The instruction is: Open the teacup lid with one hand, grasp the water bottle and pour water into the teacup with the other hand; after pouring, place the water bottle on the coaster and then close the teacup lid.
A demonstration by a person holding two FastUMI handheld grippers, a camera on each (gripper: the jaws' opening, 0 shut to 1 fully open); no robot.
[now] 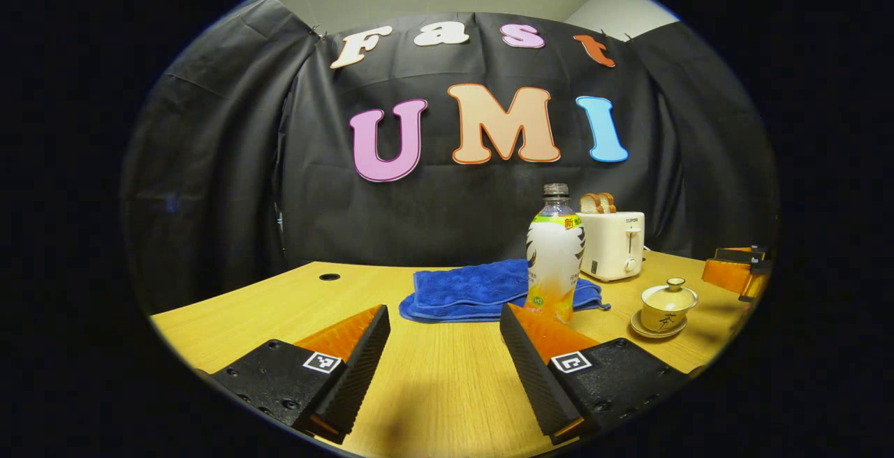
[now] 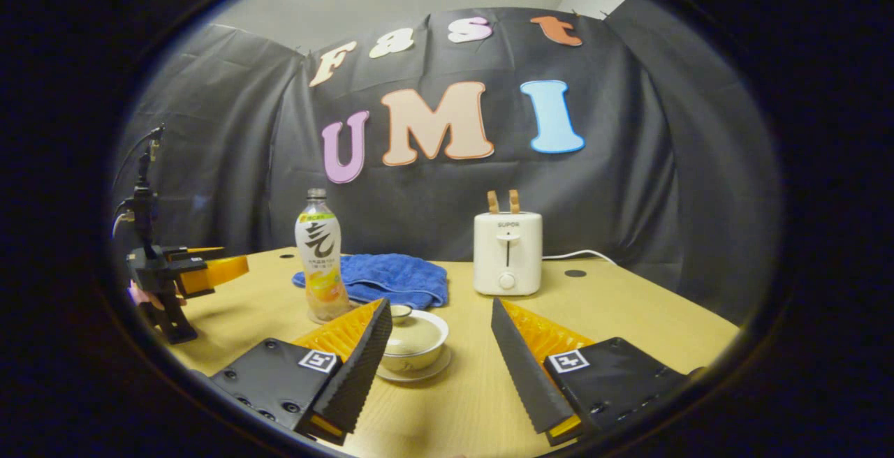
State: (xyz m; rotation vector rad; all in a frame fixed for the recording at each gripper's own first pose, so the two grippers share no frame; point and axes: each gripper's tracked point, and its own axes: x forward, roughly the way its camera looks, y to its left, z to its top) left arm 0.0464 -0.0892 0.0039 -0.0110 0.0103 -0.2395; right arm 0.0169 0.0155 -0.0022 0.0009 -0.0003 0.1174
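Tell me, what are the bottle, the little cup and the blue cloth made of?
The water bottle looks like clear plastic: see-through at the neck, with a glossy printed wrap. The teacup seems glazed ceramic: smooth, cream and shiny, like its lid and saucer. The blue towel looks like soft, fuzzy terry fabric, folded with drooping edges.

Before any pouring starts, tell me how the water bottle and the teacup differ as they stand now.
The water bottle is tall, narrow and clear with a printed label; the teacup is low, wide and pale ceramic. The water bottle's neck shows no cap, while the teacup has its knobbed lid on. The teacup sits on a saucer; the water bottle stands by the blue towel. Both are upright on the table, untouched by either gripper.
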